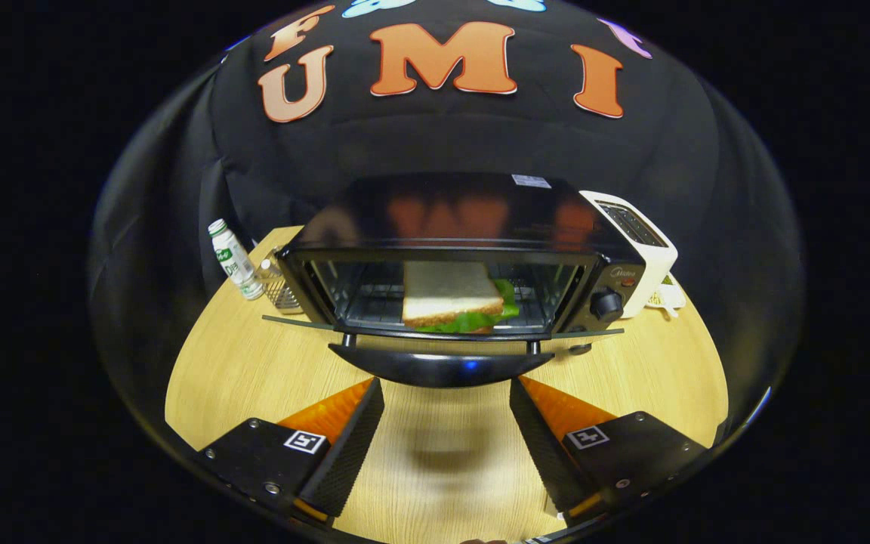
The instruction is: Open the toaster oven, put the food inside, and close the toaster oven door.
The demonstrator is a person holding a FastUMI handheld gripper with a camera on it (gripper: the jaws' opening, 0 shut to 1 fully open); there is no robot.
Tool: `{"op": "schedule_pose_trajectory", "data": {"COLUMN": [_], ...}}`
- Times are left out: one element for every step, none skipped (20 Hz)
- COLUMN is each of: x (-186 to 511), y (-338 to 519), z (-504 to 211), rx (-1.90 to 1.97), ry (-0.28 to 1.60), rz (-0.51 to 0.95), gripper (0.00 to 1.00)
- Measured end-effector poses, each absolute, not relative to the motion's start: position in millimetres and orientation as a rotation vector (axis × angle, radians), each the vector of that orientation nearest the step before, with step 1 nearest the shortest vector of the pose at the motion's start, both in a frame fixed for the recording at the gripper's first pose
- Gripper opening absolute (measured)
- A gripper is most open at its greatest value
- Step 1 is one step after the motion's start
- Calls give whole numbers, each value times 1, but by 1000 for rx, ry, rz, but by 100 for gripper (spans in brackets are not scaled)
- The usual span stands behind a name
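Here, gripper point(446, 423): it was held low over the wooden table point(239, 363), levelled toward the front of the toaster oven point(450, 249); its two fingers were spread wide apart, with nothing held and only bare tabletop seen between them.
Fingers and door: the tips were kept just short of the door handle point(441, 368), one to each side of it, with no contact made.
Toaster oven: it was set squarely beyond the fingers, with its door point(442, 332) dropped down flat toward the gripper.
Sandwich point(454, 298): white bread with green lettuce showing beneath was seen lying on the rack inside the oven cavity, a little to the right of centre.
Control knob point(606, 304): it was placed on the right front panel of the oven.
White toaster point(643, 253): it was stood just beside the oven's right side.
Small bottle point(235, 261): it was stood upright off the oven's left side, with a metal mesh holder point(280, 287) between bottle and oven.
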State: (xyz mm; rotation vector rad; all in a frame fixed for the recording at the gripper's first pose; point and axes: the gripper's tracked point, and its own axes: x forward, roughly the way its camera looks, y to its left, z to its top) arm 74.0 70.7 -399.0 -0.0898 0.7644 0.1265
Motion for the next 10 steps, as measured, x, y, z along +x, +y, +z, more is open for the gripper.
{"op": "schedule_pose_trajectory", "data": {"x": [83,90,96,96,94,93,91,90,87,87], "y": [71,72,71,71,75,70,67,66,68,70], "z": [-399,-398,-397,-398,-395,-387,-380,-371,-359,-344], "rx": [-82,-74,-61,-41,-20,-14,-19,-12,5,21], "ry": [747,733,724,730,727,701,674,653,635,616], "rz": [112,97,79,67,73,78,76,76,81,90], "gripper": [100,100,100,100,100,100,100,99,99,99]}}
